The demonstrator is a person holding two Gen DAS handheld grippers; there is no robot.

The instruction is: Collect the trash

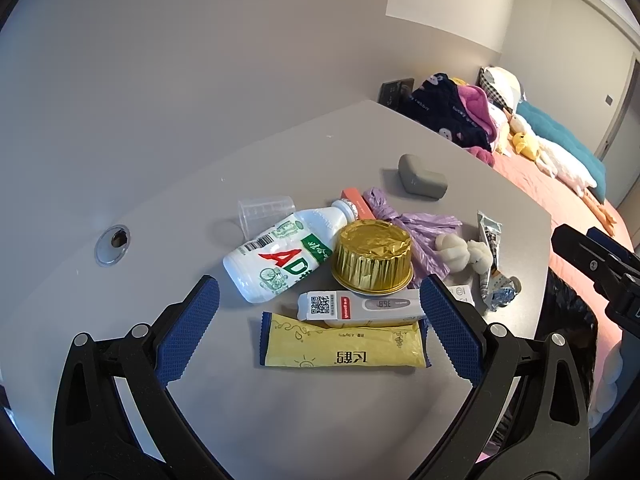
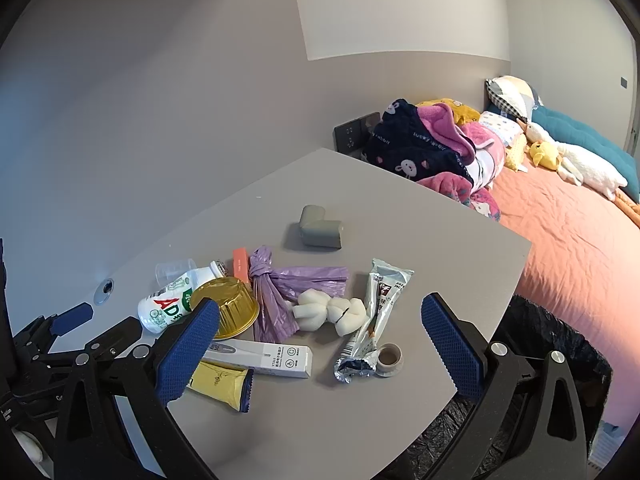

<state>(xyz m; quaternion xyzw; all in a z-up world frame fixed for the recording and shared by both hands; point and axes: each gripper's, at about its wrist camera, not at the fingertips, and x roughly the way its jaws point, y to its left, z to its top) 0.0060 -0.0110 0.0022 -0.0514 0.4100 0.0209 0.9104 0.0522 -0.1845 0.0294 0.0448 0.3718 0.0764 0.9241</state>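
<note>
Trash lies in a heap on the grey table (image 1: 280, 420): a white AD bottle (image 1: 280, 258) on its side, a gold foil cup (image 1: 374, 258), a thermometer box (image 1: 360, 308), a yellow wrapper (image 1: 344, 346), a purple bag (image 1: 424, 236), white foam pieces (image 1: 464, 254) and a torn silver wrapper (image 1: 490, 256). My left gripper (image 1: 320, 328) hangs open above the yellow wrapper and box, holding nothing. In the right wrist view my right gripper (image 2: 320, 344) is open over the thermometer box (image 2: 264, 356), foam pieces (image 2: 332, 310) and silver wrapper (image 2: 376, 312), also holding nothing. A black-lined bin (image 2: 552, 344) stands beside the table.
A grey L-shaped block (image 2: 320, 227), a clear plastic cup (image 1: 266, 212), an orange strip (image 1: 358, 202) and a small tape roll (image 2: 390, 358) also sit on the table. A cable hole (image 1: 113, 245) is at its left. A bed (image 2: 580, 240) with blankets and plush toys lies to the right.
</note>
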